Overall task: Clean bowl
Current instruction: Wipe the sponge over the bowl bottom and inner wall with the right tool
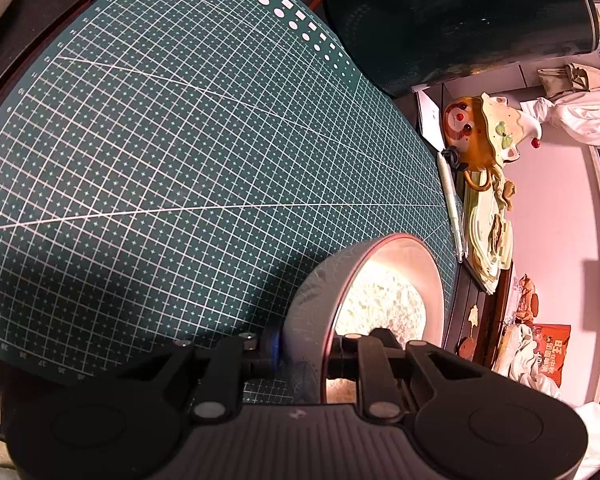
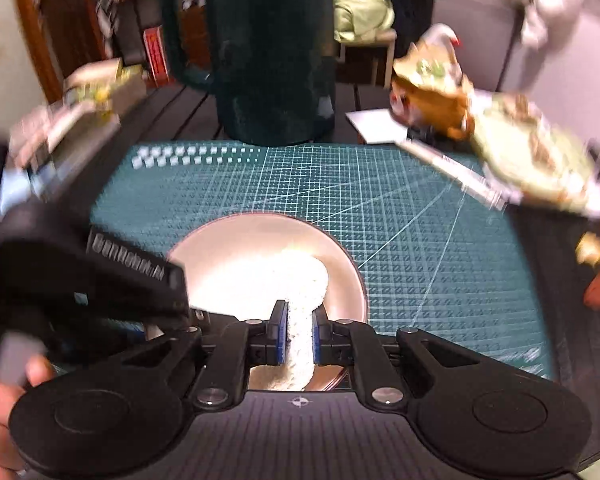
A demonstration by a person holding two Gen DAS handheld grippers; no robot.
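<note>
A bowl (image 1: 316, 292), grey outside and pale inside, stands on a green cutting mat (image 1: 180, 160). My left gripper (image 1: 304, 354) is shut on its near rim, one finger outside the wall and one inside. A white crumpled wipe (image 1: 380, 304) lies in the bowl. In the blurred right wrist view, my right gripper (image 2: 298, 336) is shut on that white wipe (image 2: 296, 272), which presses against the inside of the bowl (image 2: 228, 248). The left gripper (image 2: 132, 280) holds the bowl's left rim there, with a hand (image 2: 4, 392) behind it.
A tall dark green container (image 2: 268, 60) stands at the mat's far edge (image 2: 420, 220). To the right lie a pen (image 1: 452, 208), a white card (image 2: 376, 124), an orange plush figure (image 1: 480, 132) and a pale green notebook (image 1: 488, 240). Boxes (image 2: 80, 92) sit at the far left.
</note>
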